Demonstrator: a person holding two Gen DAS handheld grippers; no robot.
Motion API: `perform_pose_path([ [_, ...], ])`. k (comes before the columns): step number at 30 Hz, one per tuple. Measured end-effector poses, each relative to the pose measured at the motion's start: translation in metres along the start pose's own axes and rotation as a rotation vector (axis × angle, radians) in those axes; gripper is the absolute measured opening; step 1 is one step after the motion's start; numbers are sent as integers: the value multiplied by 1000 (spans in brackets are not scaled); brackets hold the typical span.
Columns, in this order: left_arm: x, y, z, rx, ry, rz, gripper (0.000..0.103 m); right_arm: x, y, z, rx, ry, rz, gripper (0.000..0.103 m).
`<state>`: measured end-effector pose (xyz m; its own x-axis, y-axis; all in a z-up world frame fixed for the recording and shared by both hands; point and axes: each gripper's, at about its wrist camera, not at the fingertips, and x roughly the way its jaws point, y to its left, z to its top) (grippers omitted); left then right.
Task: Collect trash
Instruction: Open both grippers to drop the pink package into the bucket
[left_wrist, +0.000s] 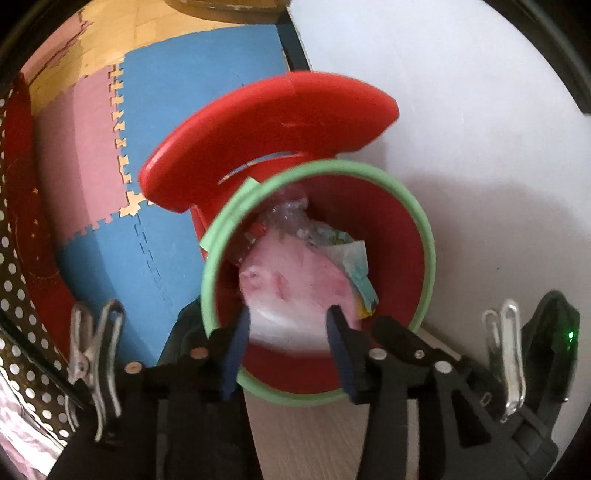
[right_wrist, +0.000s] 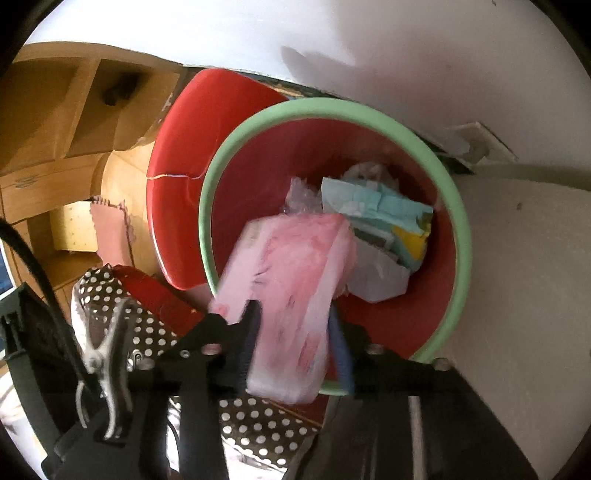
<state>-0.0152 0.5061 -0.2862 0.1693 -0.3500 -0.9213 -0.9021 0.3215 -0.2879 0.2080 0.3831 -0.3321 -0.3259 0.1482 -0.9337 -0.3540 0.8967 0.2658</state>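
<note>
the red bin (right_wrist: 436, 295) with a green rim is seen from above. the pink tissue pack (right_wrist: 291, 295) is seen over its near rim, between the half-open jaws of the right gripper (right_wrist: 295, 347). the left gripper (left_wrist: 288, 350) is held open and empty above the bin. crumpled wrappers (right_wrist: 391, 221) are piled inside the bin.
</note>
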Motion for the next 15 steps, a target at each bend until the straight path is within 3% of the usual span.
perform_pose_path([
  [3,-13,5,0,16,2,-28,53,-7,6,-1,-27,-12,-20,69],
  [10,-46,4,-3,65,-20,-19,59,-29,28,-8,-136,-26,-58,76],
  [15,-78,-7,-10,100,-62,-11,60,-55,39,-16,-161,-83,-27,76],
])
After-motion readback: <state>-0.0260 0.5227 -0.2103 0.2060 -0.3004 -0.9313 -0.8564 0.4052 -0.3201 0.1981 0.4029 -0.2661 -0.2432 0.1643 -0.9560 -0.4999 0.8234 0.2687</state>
